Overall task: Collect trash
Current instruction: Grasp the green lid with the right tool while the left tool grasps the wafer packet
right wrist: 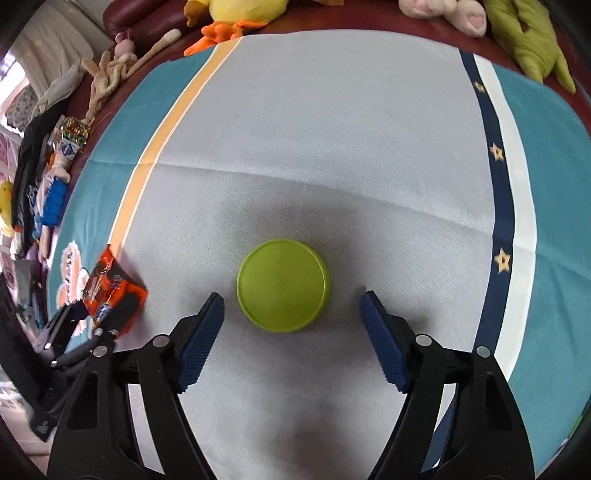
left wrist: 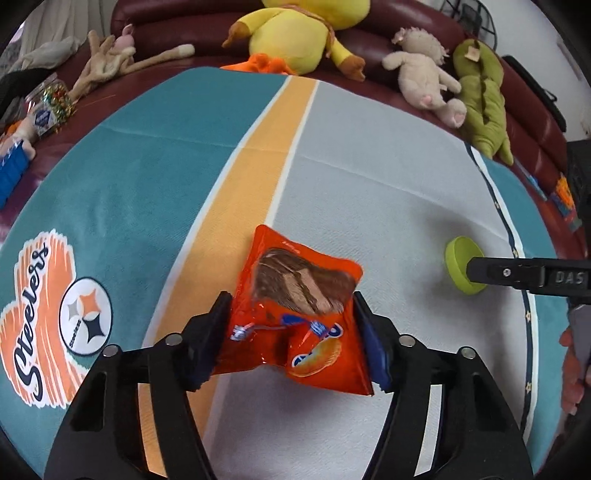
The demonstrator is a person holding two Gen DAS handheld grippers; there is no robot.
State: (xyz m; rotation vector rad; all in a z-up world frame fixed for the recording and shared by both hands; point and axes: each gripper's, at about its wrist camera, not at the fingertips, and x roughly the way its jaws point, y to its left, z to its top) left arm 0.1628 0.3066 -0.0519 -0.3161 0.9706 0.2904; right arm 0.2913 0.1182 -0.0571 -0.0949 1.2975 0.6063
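Note:
An orange snack wrapper (left wrist: 299, 314) sits between the pads of my left gripper (left wrist: 291, 332), which is shut on it above the striped blanket (left wrist: 369, 184). The wrapper also shows at the left of the right wrist view (right wrist: 110, 288), in the left gripper. A lime green round lid (right wrist: 283, 284) lies flat on the grey part of the blanket, just ahead of my right gripper (right wrist: 291, 332), which is open and empty with its fingers either side of the lid's near edge. The lid also shows in the left wrist view (left wrist: 461, 264), partly behind the right gripper's finger (left wrist: 524, 277).
Stuffed toys line the dark red sofa behind the blanket: a yellow duck (left wrist: 295, 33), a pink animal (left wrist: 424, 74), a green one (left wrist: 484, 96), a tan one (left wrist: 107, 62). A jar (left wrist: 48, 107) and clutter lie at the left edge.

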